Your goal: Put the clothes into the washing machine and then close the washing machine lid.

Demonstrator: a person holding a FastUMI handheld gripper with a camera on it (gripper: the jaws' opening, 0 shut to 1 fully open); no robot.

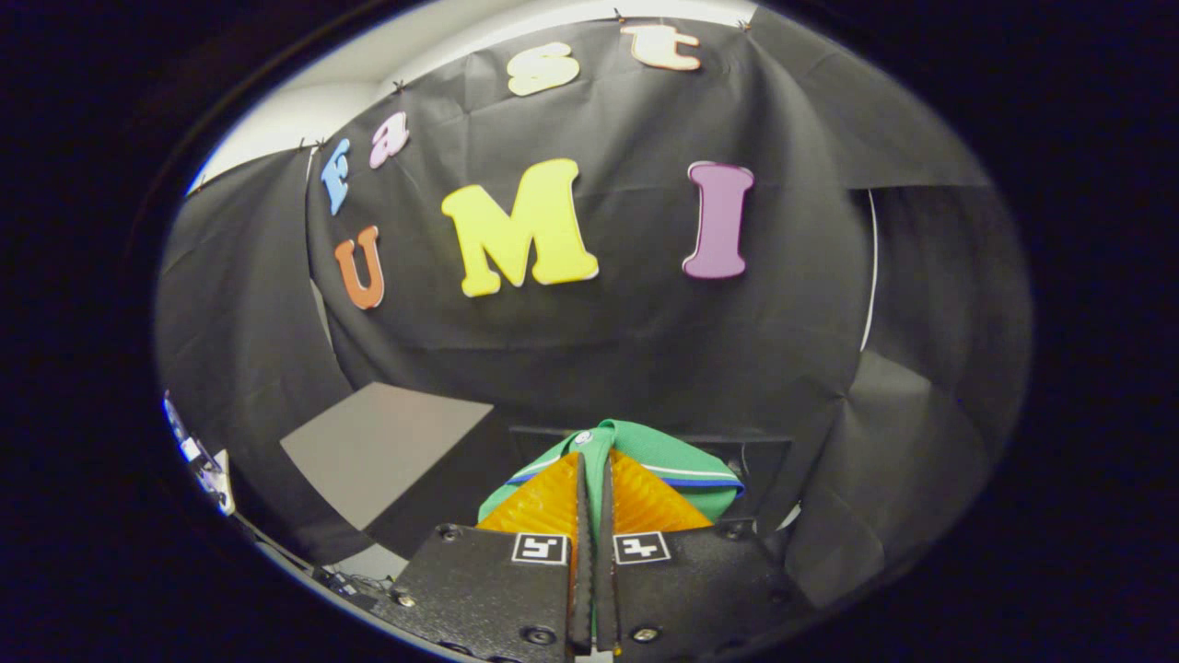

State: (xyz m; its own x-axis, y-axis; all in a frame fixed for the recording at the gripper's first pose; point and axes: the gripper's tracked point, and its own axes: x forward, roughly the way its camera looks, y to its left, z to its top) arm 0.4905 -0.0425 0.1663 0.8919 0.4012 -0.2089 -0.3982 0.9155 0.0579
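A green fabric garment [665,460] with a thin white and blue stripe and a small white button near its top is bunched up and pinched between the nearly closed fingers of the hand-held gripper [594,479]. It drapes over both sides of the fingers, held up in front of the dark cloth backdrop, above a dark rectangular opening behind it.

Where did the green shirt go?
In the gripper view the green shirt is pinched between the gripper fingers, which are shut on it, held up before the black cloth wall.
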